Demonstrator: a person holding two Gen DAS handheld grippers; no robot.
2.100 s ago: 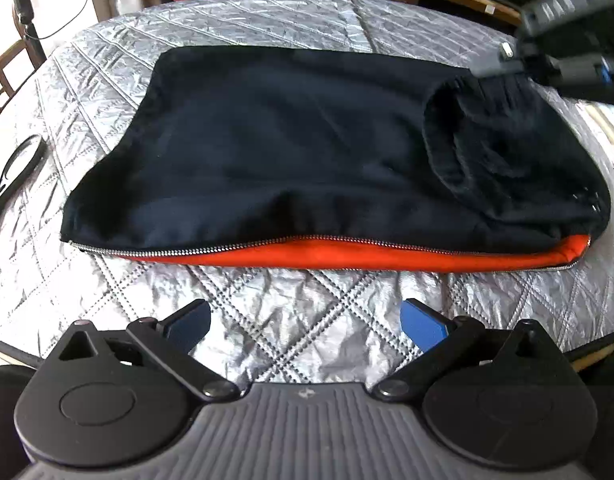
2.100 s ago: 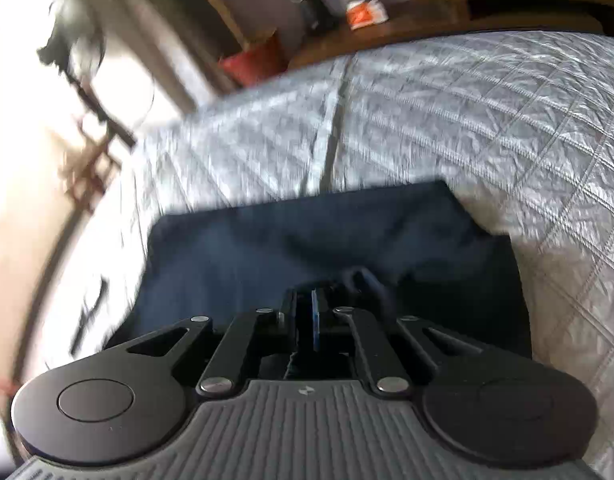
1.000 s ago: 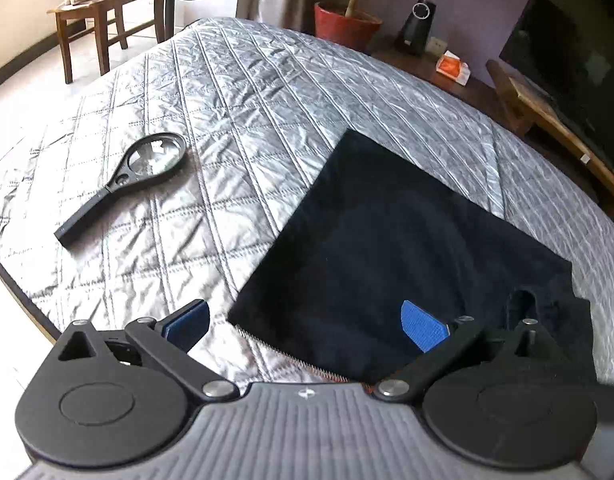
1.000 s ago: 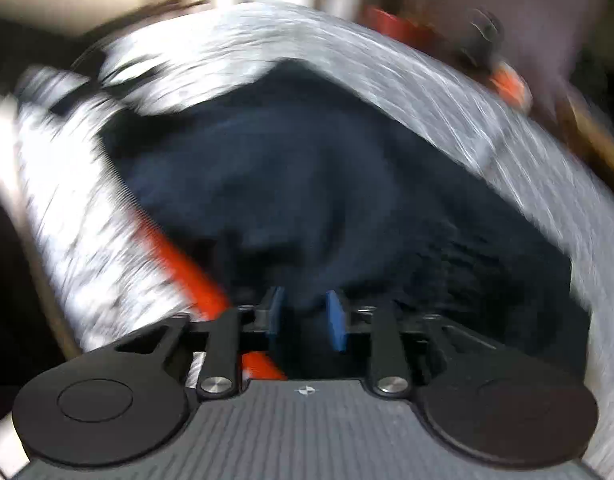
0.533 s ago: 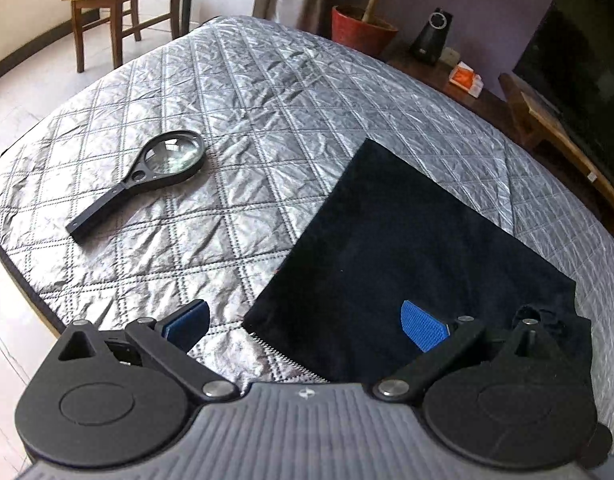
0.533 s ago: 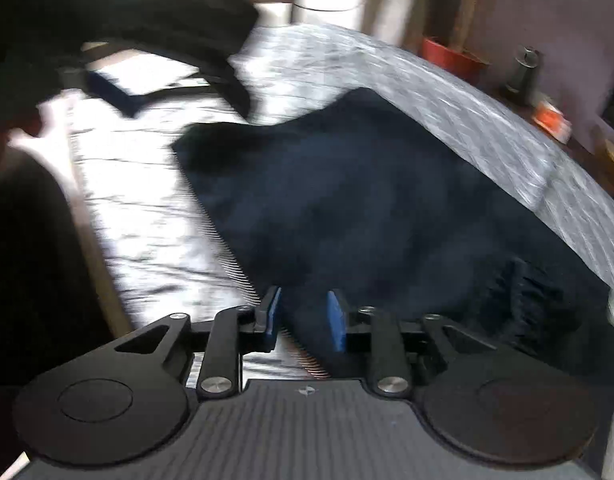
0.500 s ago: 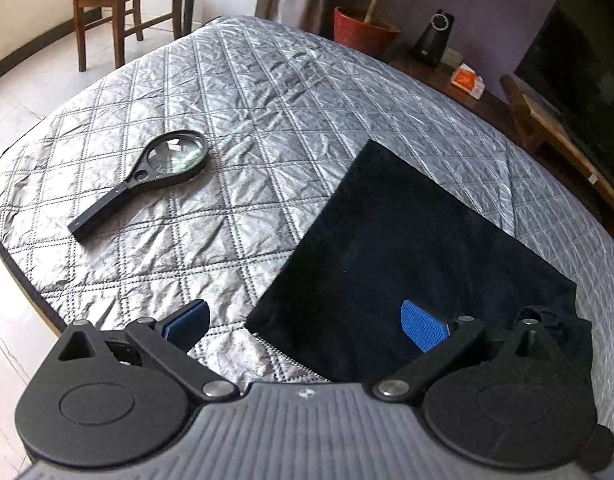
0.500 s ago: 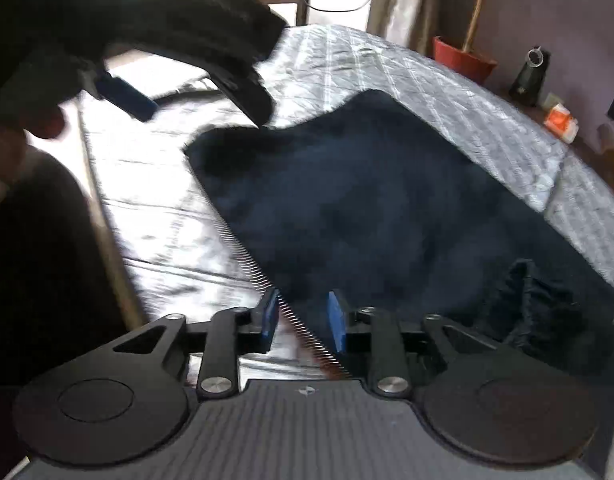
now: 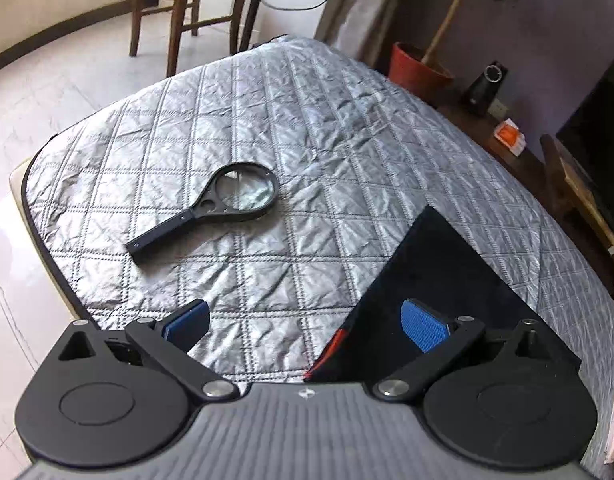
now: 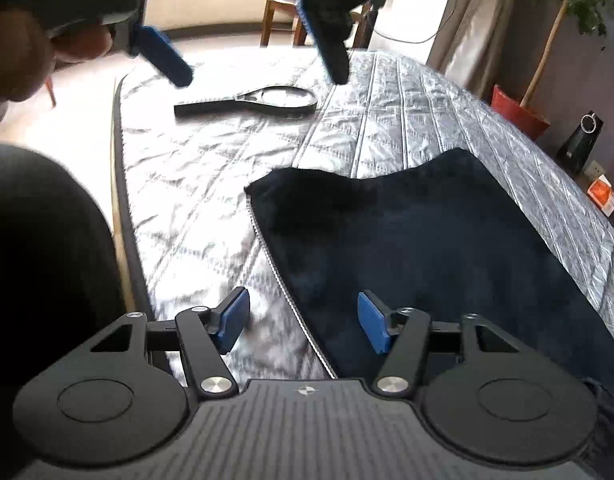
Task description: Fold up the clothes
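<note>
A dark navy garment [image 10: 427, 248] with a zipper edge and orange lining [image 9: 331, 350] lies folded flat on the quilted silver bed cover [image 9: 307, 160]. In the left wrist view the garment [image 9: 439, 276] fills the lower right. My left gripper [image 9: 303, 322] is open and empty, above the garment's left corner; it also shows at the top of the right wrist view [image 10: 259, 68]. My right gripper [image 10: 303, 320] is open and empty, its jaws straddling the zipper edge [image 10: 283, 292] low over the cover.
A black magnifying glass [image 9: 211, 208] lies on the cover left of the garment; it also shows in the right wrist view [image 10: 247, 102]. The bed's edge [image 9: 39, 232] runs along the left. A wooden chair [image 9: 187, 8], a red plant pot [image 9: 419, 72] and a wooden bench [image 9: 579, 200] stand beyond the bed.
My right gripper has opened wide and let go of the garment. My left gripper has moved left, bringing the magnifying glass more to the centre. The garment lies still.
</note>
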